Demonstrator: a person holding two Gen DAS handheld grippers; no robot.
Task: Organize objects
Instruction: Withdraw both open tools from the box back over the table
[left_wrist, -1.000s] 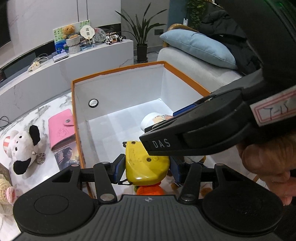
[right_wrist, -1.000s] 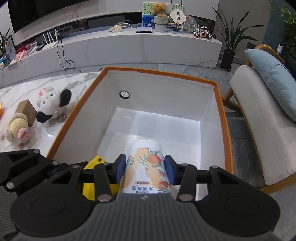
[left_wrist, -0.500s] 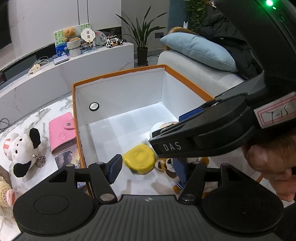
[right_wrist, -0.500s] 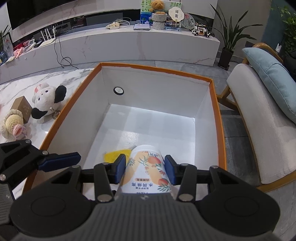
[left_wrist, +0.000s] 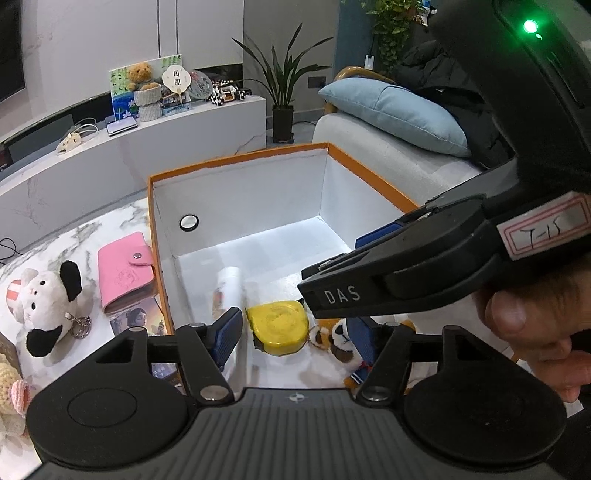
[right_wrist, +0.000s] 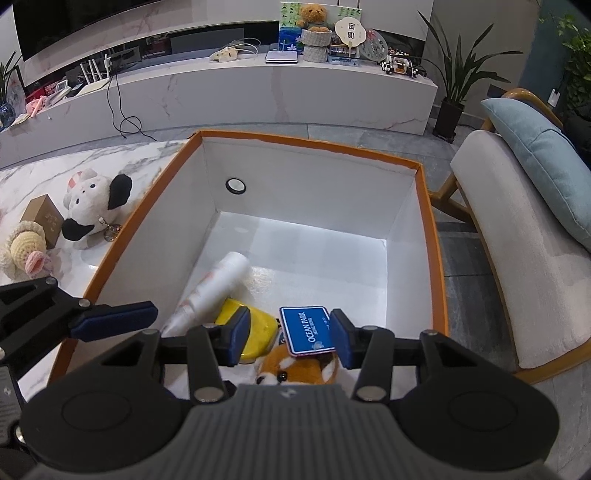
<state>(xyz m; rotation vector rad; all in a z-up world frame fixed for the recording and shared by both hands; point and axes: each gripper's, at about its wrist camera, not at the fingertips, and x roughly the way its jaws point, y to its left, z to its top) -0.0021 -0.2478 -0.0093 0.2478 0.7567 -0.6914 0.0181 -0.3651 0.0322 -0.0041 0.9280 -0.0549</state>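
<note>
The open cardboard box (right_wrist: 437, 258) is orange along its rim and plain white inside, and it stands on a white desk (left_wrist: 74, 236) veined with grey marbling. In it lie a bright yellow plastic tape measure (left_wrist: 279, 326), a white cup (right_wrist: 218, 284) printed with orange fruit, and an orange-and-white plush animal (right_wrist: 299, 369) under a blue tag (right_wrist: 308, 328) with white lettering. Left of the box are a pink leather wallet (left_wrist: 123, 273) and a white plush toy (left_wrist: 44, 299) with black ears.
</note>
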